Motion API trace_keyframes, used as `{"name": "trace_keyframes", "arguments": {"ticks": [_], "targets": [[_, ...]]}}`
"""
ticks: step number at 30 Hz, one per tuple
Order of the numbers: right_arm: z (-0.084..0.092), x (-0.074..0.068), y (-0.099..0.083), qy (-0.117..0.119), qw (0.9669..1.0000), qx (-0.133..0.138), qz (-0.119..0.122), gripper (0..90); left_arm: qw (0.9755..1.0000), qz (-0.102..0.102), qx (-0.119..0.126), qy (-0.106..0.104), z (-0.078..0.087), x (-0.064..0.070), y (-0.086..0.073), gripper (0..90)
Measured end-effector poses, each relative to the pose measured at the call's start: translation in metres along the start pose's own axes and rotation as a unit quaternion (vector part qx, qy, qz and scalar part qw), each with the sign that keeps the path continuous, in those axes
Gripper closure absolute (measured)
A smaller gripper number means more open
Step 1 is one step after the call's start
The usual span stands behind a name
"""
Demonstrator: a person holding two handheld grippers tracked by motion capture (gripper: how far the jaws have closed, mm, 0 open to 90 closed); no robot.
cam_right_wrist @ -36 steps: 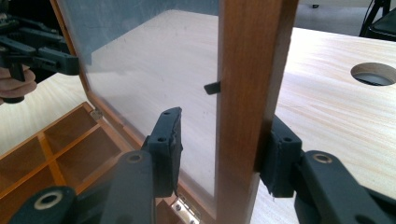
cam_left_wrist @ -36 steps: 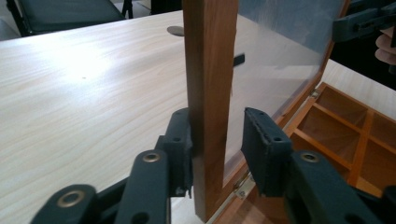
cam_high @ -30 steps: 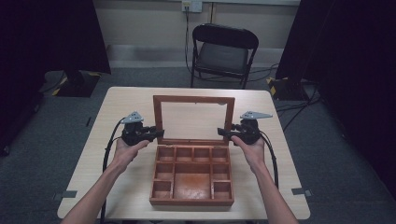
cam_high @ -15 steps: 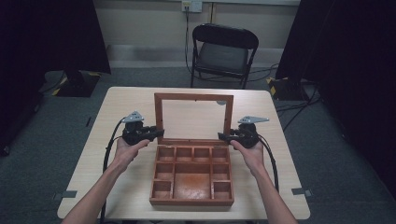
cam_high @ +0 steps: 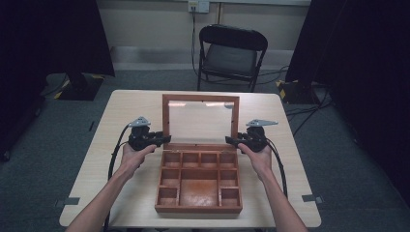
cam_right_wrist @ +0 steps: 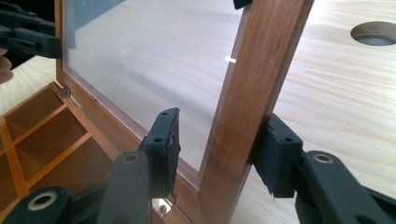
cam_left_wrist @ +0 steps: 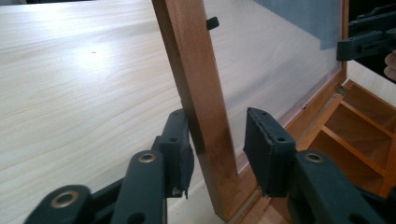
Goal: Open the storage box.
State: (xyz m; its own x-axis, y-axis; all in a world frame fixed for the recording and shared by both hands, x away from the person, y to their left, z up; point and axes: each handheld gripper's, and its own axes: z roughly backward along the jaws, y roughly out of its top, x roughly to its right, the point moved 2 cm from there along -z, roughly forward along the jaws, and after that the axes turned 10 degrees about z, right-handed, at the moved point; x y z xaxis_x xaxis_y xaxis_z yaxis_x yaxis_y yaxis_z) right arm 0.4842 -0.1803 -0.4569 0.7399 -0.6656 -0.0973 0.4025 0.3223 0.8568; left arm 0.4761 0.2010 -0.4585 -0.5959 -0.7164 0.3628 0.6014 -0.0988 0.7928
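as the lid [cam_high: 200, 98] of the wooden box [cam_high: 198, 209] stands open and nearly upright on its back hinges, i have one claw on each of its side rails.

left claw [cam_high: 164, 139]: jaws straddle the lid's left rail low down, close to the hinge line. the pad on the far, table side lies against the wood; the pad on the box side stands just off it, with a slim gap showing. so the jaws are apart, loose around the rail, not clamped.

right claw [cam_high: 229, 141]: it mirrors the left on the right rail. the outer pad touches the wood and the inner pad hangs clear in front of the pane [cam_high: 200, 121]. these jaws have just been opening, with the rail between them and nothing pinched.

why low and on both sides: a grip on both rails keeps the framed pane from twisting, and the pads meet wood, not the clear panel (which i would rather not press).

the box sits at the near middle of the table [cam_high: 130, 106], its compartments empty and the lid rising from its far edge.

judgement: the lid seems to hold this angle by itself, so i could draw both claws out sideways. the risk is a pad catching the rail and tipping the lid.
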Motion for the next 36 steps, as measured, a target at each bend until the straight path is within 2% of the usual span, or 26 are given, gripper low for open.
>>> {"name": "trace_keyframes", "arguments": {"ticks": [3,6,11,15,21,25,27,29,31,32,36], "targets": [[-0.002,0.002,0.0,0.004,0.9999,0.005,-0.01,53.7,1.0,0.002,-0.003,0.001,-0.002,-0.002,0.003,63.0],[-0.004,0.005,0.0,0.001,0.9997,0.015,-0.019,53.6,0.9999,0.006,0.005,0.006,-0.003,-0.001,0.006,61.7],[-0.006,0.007,0.0,-0.006,0.9995,0.021,-0.023,51.5,0.9997,0.022,0.007,-0.004,-0.008,-0.007,0.006,61.4],[-0.012,0.008,-0.001,-0.009,0.9996,0.012,-0.025,46.3,0.9996,0.029,0.003,-0.004,-0.011,-0.01,0.005,59.3],[-0.02,0.01,0.001,-0.014,0.9996,0.008,-0.023,41.6,0.9996,0.029,-0.001,-0.005,-0.013,-0.013,0.003,57.4],[-0.024,0.009,0.0,-0.017,0.9995,0.001,-0.025,37.1,0.9994,0.033,-0.006,0.005,-0.017,-0.011,0.002,52.7],[-0.025,0.009,-0.001,-0.017,0.9995,0.001,-0.027,36.5,0.9994,0.034,-0.007,0.001,-0.018,-0.012,0.001,51.8],[-0.026,0.009,-0.001,-0.018,0.9994,-0.001,-0.028,35.6,0.9995,0.028,-0.011,0.007,-0.019,-0.012,0.001,50.0],[-0.026,0.009,-0.001,-0.019,0.9995,-0.005,-0.026,34.1,0.9994,0.03,-0.012,0.012,-0.021,-0.011,0.0,47.9],[-0.026,0.008,-0.002,-0.019,0.9995,-0.007,-0.026,33.3,0.9995,0.025,-0.017,0.009,-0.022,-0.011,0.0,46.2],[-0.028,0.008,-0.004,-0.025,0.9993,-0.01,-0.026,30.8,0.9991,0.034,-0.022,0.01,-0.025,-0.011,-0.002,42.2]]}}
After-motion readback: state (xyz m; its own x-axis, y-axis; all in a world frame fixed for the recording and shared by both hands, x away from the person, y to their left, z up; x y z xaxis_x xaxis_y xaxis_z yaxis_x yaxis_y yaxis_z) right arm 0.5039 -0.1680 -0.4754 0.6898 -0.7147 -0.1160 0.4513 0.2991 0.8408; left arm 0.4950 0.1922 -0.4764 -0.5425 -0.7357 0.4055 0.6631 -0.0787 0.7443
